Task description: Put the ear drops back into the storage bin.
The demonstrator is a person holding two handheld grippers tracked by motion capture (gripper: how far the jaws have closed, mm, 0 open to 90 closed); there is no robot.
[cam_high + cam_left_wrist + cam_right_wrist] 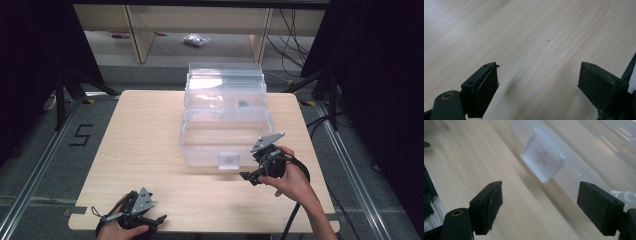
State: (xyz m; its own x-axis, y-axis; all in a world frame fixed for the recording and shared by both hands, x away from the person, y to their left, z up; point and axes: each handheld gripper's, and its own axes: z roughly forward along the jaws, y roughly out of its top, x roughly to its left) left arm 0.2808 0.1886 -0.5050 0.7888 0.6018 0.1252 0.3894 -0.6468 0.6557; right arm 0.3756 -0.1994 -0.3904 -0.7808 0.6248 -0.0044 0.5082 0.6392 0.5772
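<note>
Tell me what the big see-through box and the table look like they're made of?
The box looks like clear glossy plastic: you can see through its walls, and its latch looks frosted. The table looks like pale wood, probably a smooth laminate, because grain lines run across it.

The left gripper (150, 220) is held at the counter's (150, 150) near edge and the right gripper (250, 176) rightward, both jaws spread wide.

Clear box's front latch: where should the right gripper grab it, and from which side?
Grip the latch tab by its two side edges, coming from the table's near side. It juts from the front wall of the clear box and hangs free above the table. The right gripper is open and faces it, so probably just move forward.
</note>
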